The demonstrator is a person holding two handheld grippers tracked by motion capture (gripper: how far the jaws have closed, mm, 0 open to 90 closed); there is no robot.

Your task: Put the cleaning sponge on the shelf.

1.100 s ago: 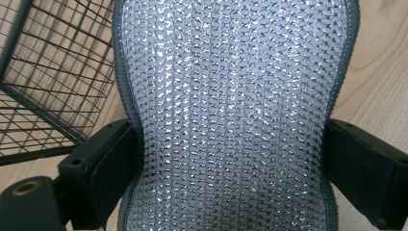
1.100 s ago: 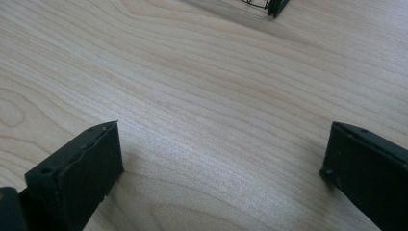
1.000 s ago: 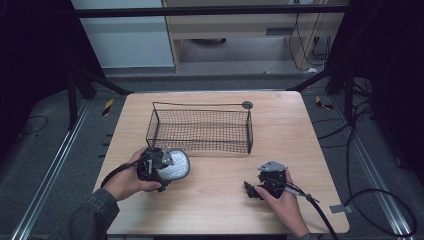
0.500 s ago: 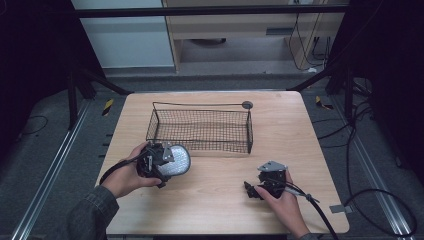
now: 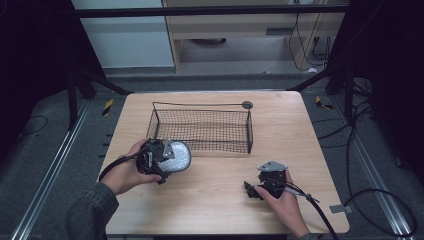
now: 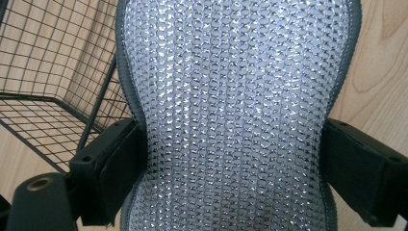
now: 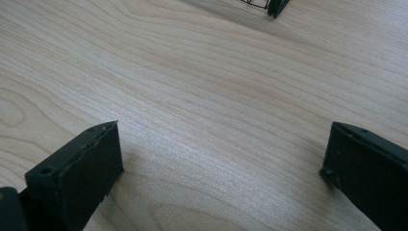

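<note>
A silver mesh pad with a grey rim [image 5: 178, 156] [image 6: 231, 110] is held in my left gripper [image 5: 169, 158] [image 6: 231, 159], whose jaws press on its two long sides. It hovers just in front of the black wire basket [image 5: 202, 129] [image 6: 43, 86], near the basket's front left corner. My right gripper [image 5: 252, 190] [image 7: 221, 163] rests low over the wooden table [image 5: 295, 125] [image 7: 202, 86] at the front right, its jaws wide apart with bare wood between them.
The basket stands mid-table with a round tag [image 5: 247, 105] on its far right corner. A corner of the basket [image 7: 269, 6] peeks in at the top of the right gripper view. Cables trail from both grippers. Dark frame legs flank the table.
The left gripper with the mesh pad has drifted slightly toward the basket. The right gripper has stayed put.
</note>
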